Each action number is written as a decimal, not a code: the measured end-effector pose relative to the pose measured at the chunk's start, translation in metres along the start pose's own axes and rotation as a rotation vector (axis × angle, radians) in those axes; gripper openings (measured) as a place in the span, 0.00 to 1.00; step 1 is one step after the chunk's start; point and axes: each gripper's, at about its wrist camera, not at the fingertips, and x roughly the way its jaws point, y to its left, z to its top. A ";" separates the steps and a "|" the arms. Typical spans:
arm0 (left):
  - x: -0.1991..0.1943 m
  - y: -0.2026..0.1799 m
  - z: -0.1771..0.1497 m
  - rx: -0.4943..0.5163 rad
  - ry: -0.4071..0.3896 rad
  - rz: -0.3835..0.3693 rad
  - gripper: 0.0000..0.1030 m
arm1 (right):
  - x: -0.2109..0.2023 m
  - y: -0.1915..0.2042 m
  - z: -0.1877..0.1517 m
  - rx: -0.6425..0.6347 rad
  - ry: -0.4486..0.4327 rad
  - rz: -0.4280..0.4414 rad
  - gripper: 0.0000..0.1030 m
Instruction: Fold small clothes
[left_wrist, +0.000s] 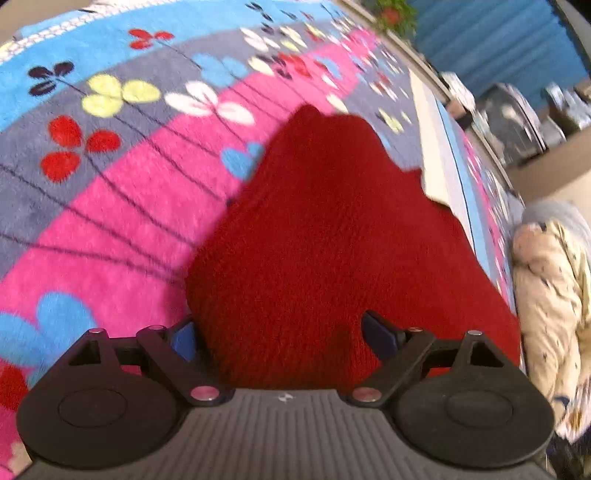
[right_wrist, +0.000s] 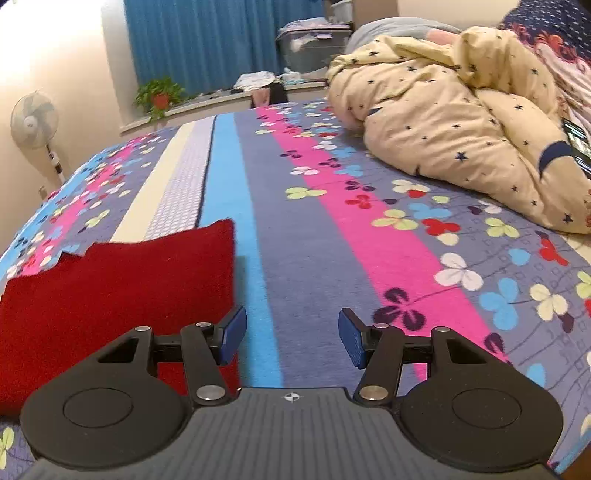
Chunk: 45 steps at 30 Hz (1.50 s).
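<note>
Left wrist view: the flowered bedspread (left_wrist: 122, 177) fills the picture from 9 to 12 o'clock, blurred toward the top. At the centre lies the red knitted garment (left_wrist: 332, 236), its near edge running down between the blue pads of the left gripper (left_wrist: 286, 338) at 6 o'clock. The jaws stand spread wide on either side of the cloth and do not pinch it. At 3 o'clock a cream star-printed quilt (left_wrist: 554, 288) is bunched at the bed's edge.

Right wrist view: the same garment (right_wrist: 110, 280) lies flat at 8 o'clock, just beside the left finger (right_wrist: 232, 338) of the right gripper (right_wrist: 291, 339). Its jaws are spread apart over a bare blue stripe of bedspread (right_wrist: 258, 229), gripping nothing. The quilt (right_wrist: 461, 122) is heaped at 2 o'clock, well apart from the garment.
</note>
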 end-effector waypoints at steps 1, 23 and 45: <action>0.001 0.000 0.001 -0.011 -0.017 0.013 0.87 | -0.002 -0.004 0.000 0.004 -0.009 -0.008 0.56; 0.056 -0.330 -0.201 1.134 -0.109 -0.159 0.36 | -0.037 -0.106 0.012 0.240 -0.290 -0.298 0.56; -0.062 -0.121 -0.110 1.013 -0.139 -0.221 0.83 | 0.012 0.054 0.007 -0.077 -0.020 0.417 0.69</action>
